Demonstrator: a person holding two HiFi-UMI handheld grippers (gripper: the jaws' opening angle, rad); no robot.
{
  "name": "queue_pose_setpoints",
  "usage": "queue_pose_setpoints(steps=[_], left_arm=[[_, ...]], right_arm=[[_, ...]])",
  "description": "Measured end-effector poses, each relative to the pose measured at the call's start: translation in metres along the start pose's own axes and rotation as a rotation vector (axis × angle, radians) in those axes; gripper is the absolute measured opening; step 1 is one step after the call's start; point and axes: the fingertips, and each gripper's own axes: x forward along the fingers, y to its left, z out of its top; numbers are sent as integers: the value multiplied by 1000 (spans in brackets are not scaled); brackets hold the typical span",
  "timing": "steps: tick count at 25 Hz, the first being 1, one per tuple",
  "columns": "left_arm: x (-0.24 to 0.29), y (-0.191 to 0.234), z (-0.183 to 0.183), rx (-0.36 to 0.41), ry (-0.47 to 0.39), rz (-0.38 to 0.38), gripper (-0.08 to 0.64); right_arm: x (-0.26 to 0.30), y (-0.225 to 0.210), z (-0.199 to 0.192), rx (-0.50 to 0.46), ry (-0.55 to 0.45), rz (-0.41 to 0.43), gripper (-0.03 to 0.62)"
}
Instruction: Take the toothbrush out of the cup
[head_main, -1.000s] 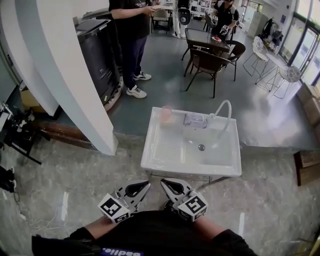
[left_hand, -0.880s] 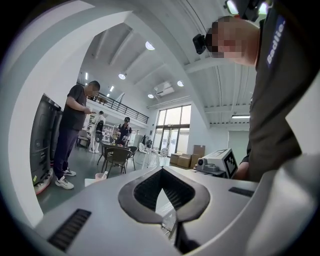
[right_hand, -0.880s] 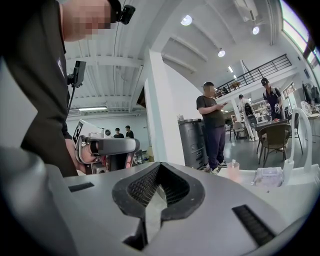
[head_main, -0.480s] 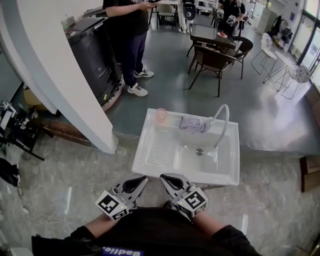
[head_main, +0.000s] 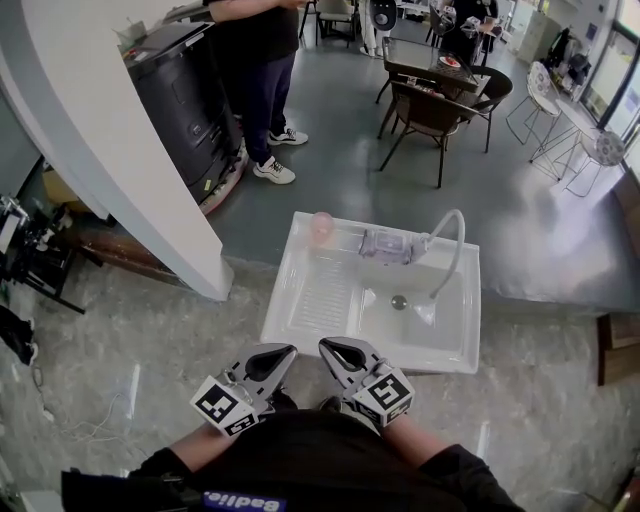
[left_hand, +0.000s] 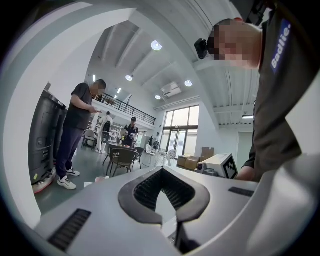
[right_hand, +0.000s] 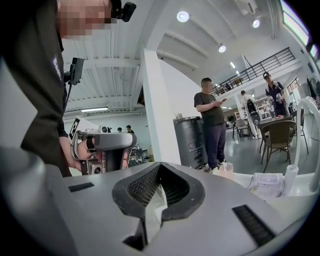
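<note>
Approach matters: we should open our shut, empty left gripper (head_main: 268, 361) and right gripper (head_main: 338, 356) before reaching the cup (head_main: 321, 228), toothbrush presumably inside.

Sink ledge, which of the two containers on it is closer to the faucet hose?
The clear container, right beside the white faucet hose; the pink cup stands farther left, away from it.
</note>
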Motion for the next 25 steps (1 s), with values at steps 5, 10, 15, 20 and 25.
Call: queue_pose_setpoints(steps=[5, 10, 15, 20, 25], left_arm=[[-2, 19, 5, -15, -5, -26, 0], [-5, 41, 8, -24, -1, -42, 0], [-7, 63, 6, -54, 7, -46, 0], [-8, 76, 6, -83, 8, -66, 0], [-8, 84, 7, -91, 10, -74, 0]], right_arm=[[20, -2, 10, 14, 31, -24, 11], [46, -18, 13, 15, 41, -58, 12], [69, -42, 1, 56, 71, -103, 12], [86, -59, -13, 85, 116, -144, 12], [103, -83, -20, 96, 138, -191, 14]])
